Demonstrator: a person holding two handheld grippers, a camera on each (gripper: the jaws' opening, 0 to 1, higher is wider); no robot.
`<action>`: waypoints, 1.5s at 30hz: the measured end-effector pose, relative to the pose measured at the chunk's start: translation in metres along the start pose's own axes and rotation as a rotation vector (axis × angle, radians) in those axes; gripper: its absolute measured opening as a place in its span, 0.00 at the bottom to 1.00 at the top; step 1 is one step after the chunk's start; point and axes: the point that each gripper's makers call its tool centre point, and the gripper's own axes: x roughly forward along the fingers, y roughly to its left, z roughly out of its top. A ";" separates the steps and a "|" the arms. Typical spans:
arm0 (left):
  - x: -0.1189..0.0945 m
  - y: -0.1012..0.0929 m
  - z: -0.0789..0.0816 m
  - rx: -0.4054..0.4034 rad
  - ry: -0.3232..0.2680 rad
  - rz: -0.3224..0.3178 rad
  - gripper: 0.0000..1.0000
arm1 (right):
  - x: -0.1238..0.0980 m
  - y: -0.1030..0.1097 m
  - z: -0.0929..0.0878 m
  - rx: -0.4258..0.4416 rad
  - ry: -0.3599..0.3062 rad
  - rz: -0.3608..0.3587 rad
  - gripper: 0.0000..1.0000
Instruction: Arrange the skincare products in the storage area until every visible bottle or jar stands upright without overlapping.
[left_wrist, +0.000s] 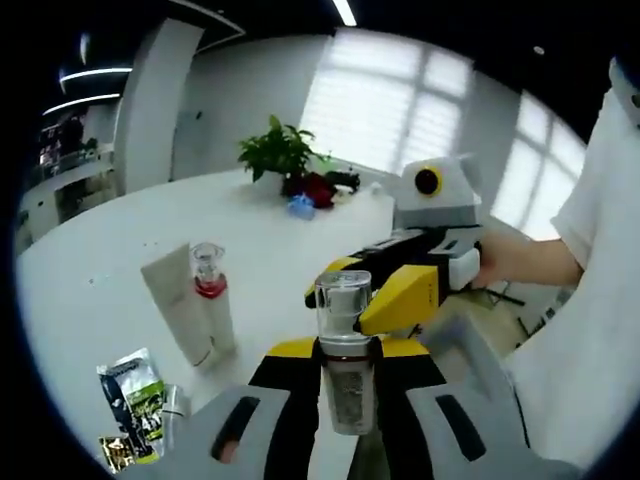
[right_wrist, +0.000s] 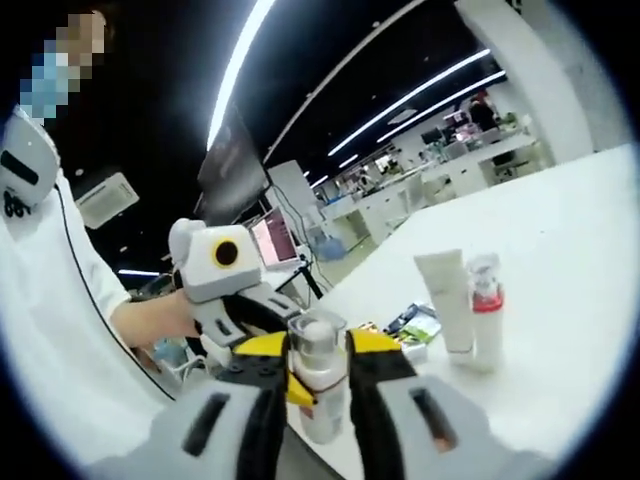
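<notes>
A bottle (left_wrist: 345, 385) with a clear cap (left_wrist: 343, 300) stands upright between the yellow-tipped jaws of my left gripper (left_wrist: 345, 352), which is shut on its body. My right gripper (left_wrist: 368, 285) reaches in from the right and its yellow fingers close around the cap. In the right gripper view the same bottle (right_wrist: 318, 400) sits between my right gripper's (right_wrist: 318, 345) jaws, with the left gripper (right_wrist: 298, 388) behind it. A white tube (left_wrist: 178, 300) and a small red-collared bottle (left_wrist: 210, 295) stand upright side by side on the white table (left_wrist: 110, 270).
Green and black sachets (left_wrist: 135, 405) lie near the tube. A potted plant (left_wrist: 280, 152) with red and blue items stands at the table's far side. A person's white sleeve (left_wrist: 600, 300) fills the right. In the right gripper view, tube (right_wrist: 445, 295), red-collared bottle (right_wrist: 485, 312), sachets (right_wrist: 415, 325).
</notes>
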 end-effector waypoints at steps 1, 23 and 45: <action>0.000 0.000 0.000 -0.002 0.002 -0.002 0.17 | -0.001 -0.001 0.000 0.002 -0.003 -0.002 0.22; 0.019 0.020 -0.039 0.106 0.138 0.028 0.25 | 0.001 -0.020 0.006 -0.196 0.026 -0.083 0.21; 0.064 0.063 -0.074 0.194 0.217 0.050 0.17 | 0.014 -0.067 -0.041 -0.327 0.200 -0.174 0.21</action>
